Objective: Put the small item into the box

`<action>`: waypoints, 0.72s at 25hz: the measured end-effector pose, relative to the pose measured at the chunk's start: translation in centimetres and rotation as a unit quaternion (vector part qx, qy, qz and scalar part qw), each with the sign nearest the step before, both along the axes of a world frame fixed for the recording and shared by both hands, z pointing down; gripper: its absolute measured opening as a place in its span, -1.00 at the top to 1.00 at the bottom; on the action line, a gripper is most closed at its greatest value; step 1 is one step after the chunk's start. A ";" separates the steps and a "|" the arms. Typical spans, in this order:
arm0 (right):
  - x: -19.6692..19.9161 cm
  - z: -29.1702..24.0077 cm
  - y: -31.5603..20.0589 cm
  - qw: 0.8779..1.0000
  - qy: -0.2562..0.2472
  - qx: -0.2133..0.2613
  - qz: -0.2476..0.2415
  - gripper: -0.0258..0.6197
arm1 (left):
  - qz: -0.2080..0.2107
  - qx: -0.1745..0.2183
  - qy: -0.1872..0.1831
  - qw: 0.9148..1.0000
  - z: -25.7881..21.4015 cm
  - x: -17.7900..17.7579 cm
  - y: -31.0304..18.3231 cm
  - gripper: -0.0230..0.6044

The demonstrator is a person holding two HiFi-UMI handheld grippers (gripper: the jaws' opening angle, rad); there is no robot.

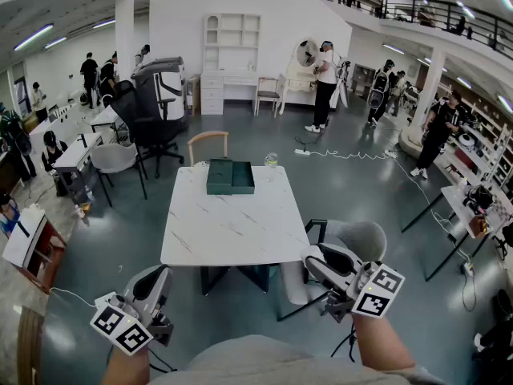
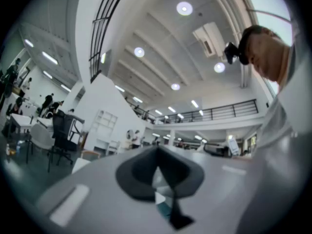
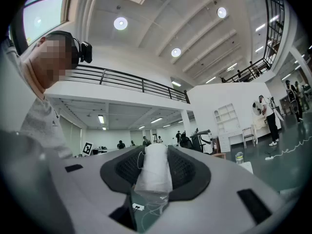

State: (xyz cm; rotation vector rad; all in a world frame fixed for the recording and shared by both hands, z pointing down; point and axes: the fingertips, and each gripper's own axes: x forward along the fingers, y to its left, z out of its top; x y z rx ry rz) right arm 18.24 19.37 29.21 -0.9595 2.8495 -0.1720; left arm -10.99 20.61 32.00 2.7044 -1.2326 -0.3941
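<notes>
A dark green box (image 1: 231,176) lies open at the far edge of the white marble table (image 1: 232,227). Both grippers hang low in front of the table's near edge. My right gripper (image 1: 314,261) is shut on a small white item in a clear plastic bag (image 3: 155,172); in the right gripper view the right gripper (image 3: 155,165) shows the bag pinched between its dark pads, with a thin white cable inside. My left gripper (image 1: 160,283) sits at the lower left; in the left gripper view the left gripper (image 2: 157,161) has its pads meeting with nothing held.
A wooden chair (image 1: 208,144) stands behind the table's far side and a small bottle (image 1: 271,160) sits by the far right corner. A grey chair (image 1: 357,241) is close to the table's near right. Office chairs (image 1: 152,107) and desks are left; people stand around.
</notes>
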 end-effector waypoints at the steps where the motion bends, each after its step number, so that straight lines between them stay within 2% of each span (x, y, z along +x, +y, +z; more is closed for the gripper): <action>1: 0.0 0.0 0.0 1.000 0.001 0.001 0.001 0.46 | 0.000 0.000 0.000 1.000 0.0 0.0 0.0 0.91; 13: 0.0 0.1 0.2 1.000 0.004 0.003 -0.003 0.46 | 0.004 0.001 -0.005 1.000 -0.1 0.1 0.3 0.91; 18: 1.1 -0.4 0.1 1.000 -0.015 -0.001 -0.012 0.45 | -0.002 0.003 -0.013 1.000 -0.6 0.9 0.6 0.91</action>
